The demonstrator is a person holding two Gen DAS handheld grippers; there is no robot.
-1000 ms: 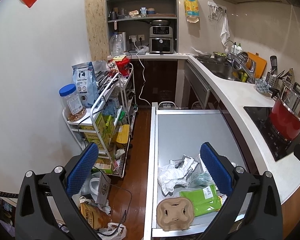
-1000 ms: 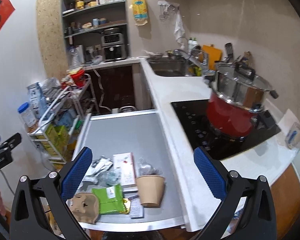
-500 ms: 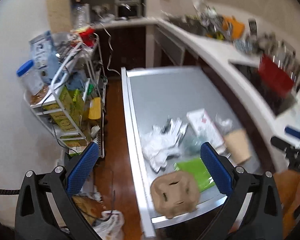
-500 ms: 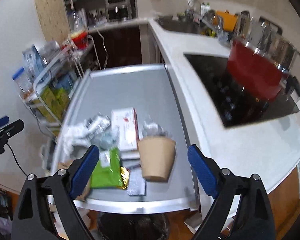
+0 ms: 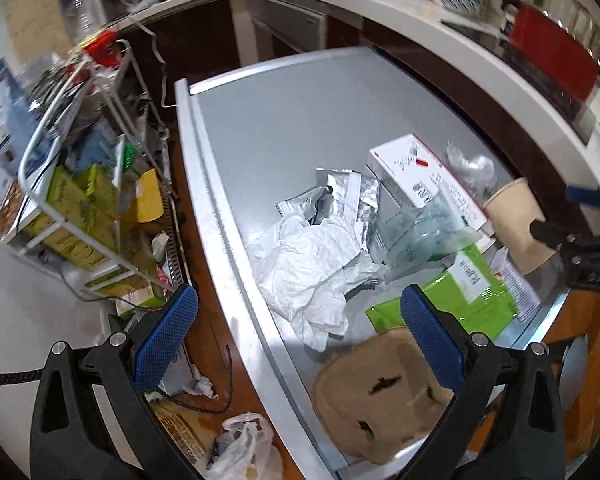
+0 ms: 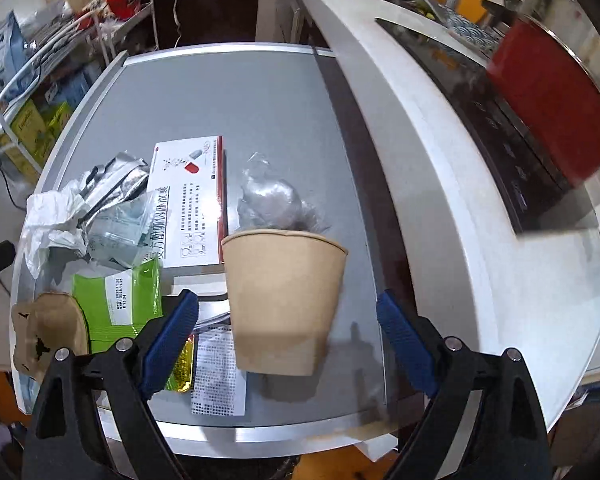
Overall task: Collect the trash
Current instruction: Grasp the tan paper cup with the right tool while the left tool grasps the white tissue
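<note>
A pile of trash lies at the near end of the grey table (image 6: 228, 92). It holds a tan paper cup (image 6: 284, 296), a white and red medicine box (image 6: 188, 200), a green pouch (image 6: 116, 300), crumpled white paper (image 5: 308, 264), foil wrappers (image 5: 340, 196), a clear plastic bag (image 6: 272, 196) and a brown cardboard cup carrier (image 5: 376, 392). My right gripper (image 6: 286, 304) is open, its blue pads on either side of the cup and apart from it. My left gripper (image 5: 296, 308) is open above the table's left edge, near the paper and the carrier.
A wire rack cart (image 5: 80, 184) full of boxes stands left of the table. A white counter (image 6: 432, 184) with a black cooktop (image 6: 512, 152) and a red pot (image 6: 556, 108) runs along the right. A plastic bag (image 5: 244, 448) lies on the wooden floor.
Both grippers have dropped and tilted down toward the trash pile. The right gripper's jaws have narrowed a little and now flank the paper cup.
</note>
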